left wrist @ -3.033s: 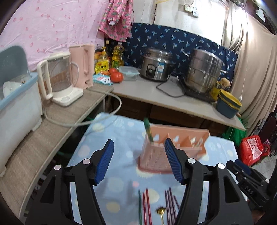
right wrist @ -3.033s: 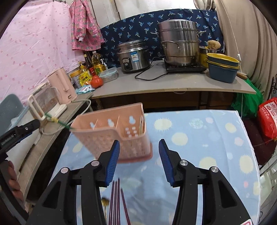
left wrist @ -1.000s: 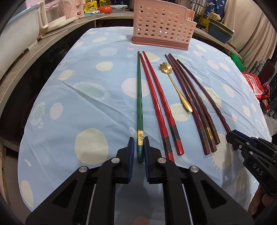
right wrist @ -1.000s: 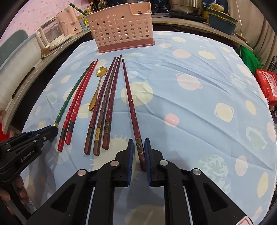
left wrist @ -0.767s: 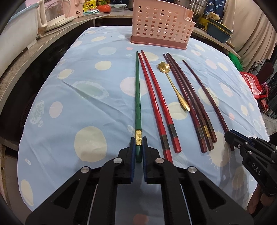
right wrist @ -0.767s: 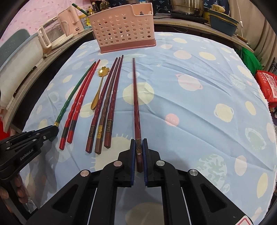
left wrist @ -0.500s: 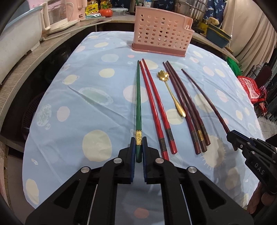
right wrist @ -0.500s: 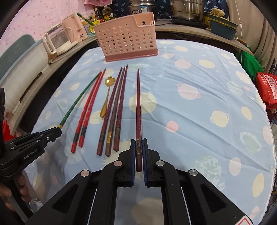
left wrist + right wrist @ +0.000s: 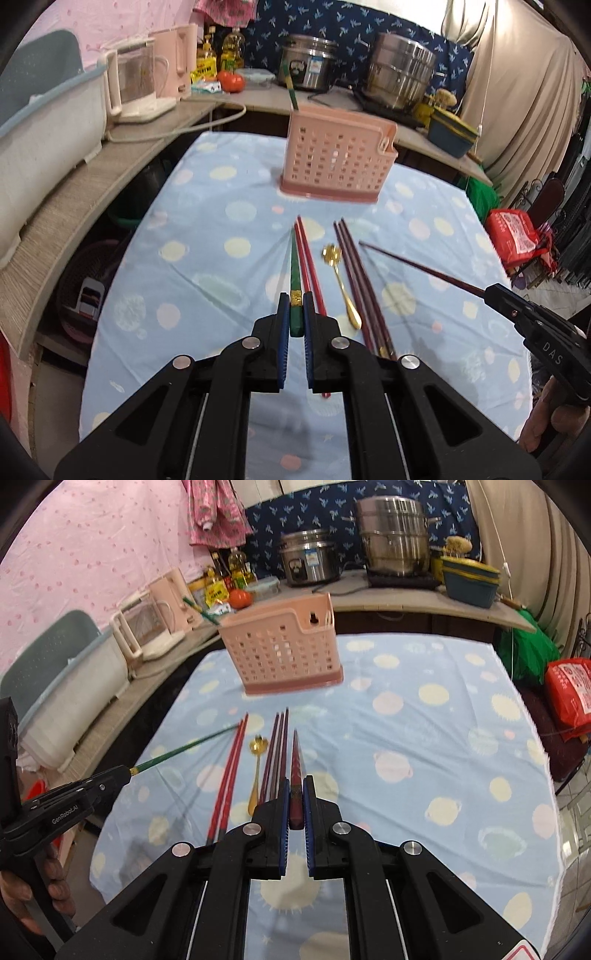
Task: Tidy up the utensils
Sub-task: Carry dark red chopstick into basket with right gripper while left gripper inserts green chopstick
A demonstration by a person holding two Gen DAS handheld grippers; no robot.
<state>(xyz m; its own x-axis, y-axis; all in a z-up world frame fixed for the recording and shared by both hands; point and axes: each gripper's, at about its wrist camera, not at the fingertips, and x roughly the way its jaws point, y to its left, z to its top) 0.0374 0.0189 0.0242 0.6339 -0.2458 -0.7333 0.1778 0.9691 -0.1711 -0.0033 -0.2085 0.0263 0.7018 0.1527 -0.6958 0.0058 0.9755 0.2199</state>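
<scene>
My left gripper (image 9: 294, 325) is shut on a green chopstick (image 9: 294, 273) and holds it above the table. It also shows in the right wrist view (image 9: 177, 753). My right gripper (image 9: 295, 805) is shut on a dark red chopstick (image 9: 296, 764), also lifted; it shows in the left wrist view (image 9: 413, 266). On the blue spotted tablecloth (image 9: 207, 266) lie two red chopsticks (image 9: 308, 258), a gold spoon (image 9: 341, 284) and several dark red chopsticks (image 9: 354, 266). The pink perforated utensil basket (image 9: 338, 162) stands at the far end, a green chopstick (image 9: 291, 94) standing in it.
A counter (image 9: 74, 206) runs along the left with a white tub (image 9: 40, 125) and a kettle (image 9: 136, 88). Behind the table are a rice cooker (image 9: 308, 62), a steel pot (image 9: 400, 70) and stacked bowls (image 9: 452, 131). A red bag (image 9: 517, 236) sits at the right.
Both grippers have risen from the table, each lifting its chopstick, and now look more towards the basket. The other utensils have not moved.
</scene>
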